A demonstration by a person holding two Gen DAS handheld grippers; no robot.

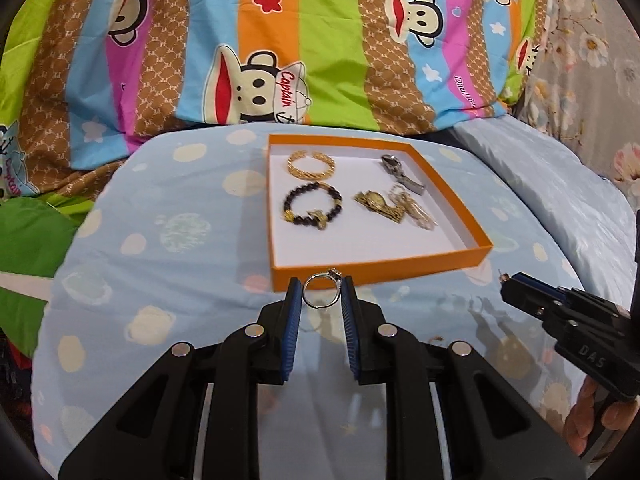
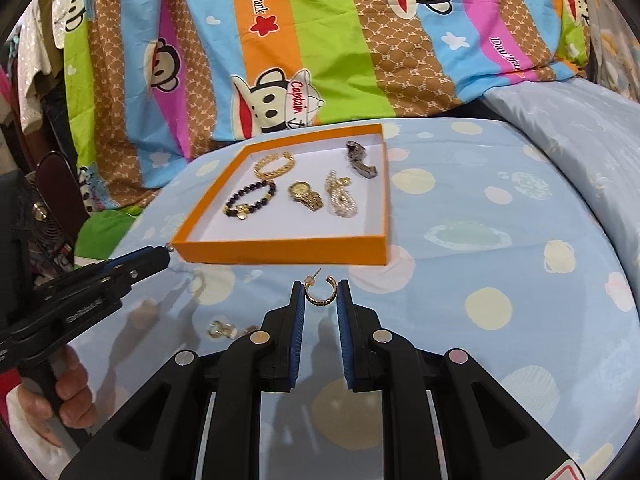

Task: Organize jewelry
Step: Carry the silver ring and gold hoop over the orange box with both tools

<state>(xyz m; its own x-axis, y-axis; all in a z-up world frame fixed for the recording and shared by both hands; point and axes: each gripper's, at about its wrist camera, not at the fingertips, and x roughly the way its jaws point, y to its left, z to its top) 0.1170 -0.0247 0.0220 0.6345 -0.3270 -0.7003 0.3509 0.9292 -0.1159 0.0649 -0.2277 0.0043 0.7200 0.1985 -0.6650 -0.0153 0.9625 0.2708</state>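
My left gripper is shut on a silver ring with a stone, held just in front of the orange tray's near wall. My right gripper is shut on a gold hoop earring, also just short of the tray. The tray holds a gold bangle, a dark bead bracelet, a gold watch, a pale chain and a grey watch. Another gold earring lies on the sheet left of my right gripper.
The tray sits on a light blue dotted sheet. A striped monkey-print blanket rises behind it. Each gripper shows in the other's view, the right gripper at the right edge and the left gripper at the tray's near left corner.
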